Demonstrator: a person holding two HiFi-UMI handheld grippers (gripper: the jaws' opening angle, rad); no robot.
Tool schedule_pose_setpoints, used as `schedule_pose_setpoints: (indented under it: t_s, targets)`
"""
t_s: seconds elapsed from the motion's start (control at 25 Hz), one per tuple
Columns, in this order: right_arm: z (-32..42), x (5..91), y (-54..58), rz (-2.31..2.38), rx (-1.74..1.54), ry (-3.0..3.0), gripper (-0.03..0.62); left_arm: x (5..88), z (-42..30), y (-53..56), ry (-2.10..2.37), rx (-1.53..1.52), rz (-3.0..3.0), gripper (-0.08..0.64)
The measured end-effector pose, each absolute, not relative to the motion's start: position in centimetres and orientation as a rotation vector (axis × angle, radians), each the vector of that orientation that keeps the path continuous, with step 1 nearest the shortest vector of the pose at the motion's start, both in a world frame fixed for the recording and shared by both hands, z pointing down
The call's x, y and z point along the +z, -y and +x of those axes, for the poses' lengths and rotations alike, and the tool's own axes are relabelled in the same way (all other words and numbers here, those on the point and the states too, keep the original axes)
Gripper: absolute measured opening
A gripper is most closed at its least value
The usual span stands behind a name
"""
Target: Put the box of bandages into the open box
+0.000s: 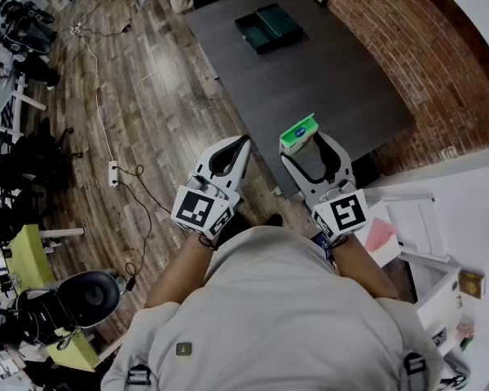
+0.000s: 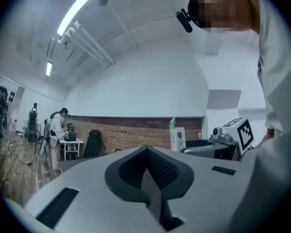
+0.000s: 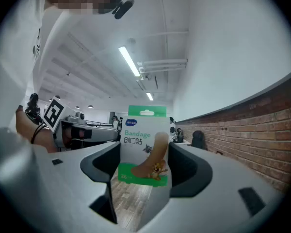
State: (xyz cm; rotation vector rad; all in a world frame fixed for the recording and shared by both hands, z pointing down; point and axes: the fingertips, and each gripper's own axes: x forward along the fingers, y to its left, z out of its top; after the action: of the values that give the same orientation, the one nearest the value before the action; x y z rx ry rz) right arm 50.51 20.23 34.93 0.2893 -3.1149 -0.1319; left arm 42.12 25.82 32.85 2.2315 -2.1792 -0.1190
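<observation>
Only the head view shows the open box [image 1: 269,27] beyond the bandage box [image 1: 298,133].

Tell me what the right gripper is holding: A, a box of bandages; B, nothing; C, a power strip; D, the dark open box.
A: the right gripper has its jaws pressed on both sides of the box of bandages, held up in the air.

Dark plank floor [image 1: 147,80] meets a red brick wall [image 1: 391,31]; a dark grey surface [image 1: 310,88] stands beside it, a white power strip [image 1: 112,173] on the boards, strip lights [image 2: 75,11] overhead.
</observation>
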Motion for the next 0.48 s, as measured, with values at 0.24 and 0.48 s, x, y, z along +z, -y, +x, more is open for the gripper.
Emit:
schedule_pose_setpoints:
  t_s: [0.24, 0.48]
  targets:
    - [48.2, 34.2, -21.4, 0.258, -0.115, 3.110, 0.302, 32.5, 40.1, -27.1, 2.174, -0.107, 2.234, 0.015]
    - [45.4, 34.0, -21.5, 0.256, -0.064, 3.117, 0.302, 32.0, 36.9, -27.7, 2.188, -0.111, 2.217, 0.015]
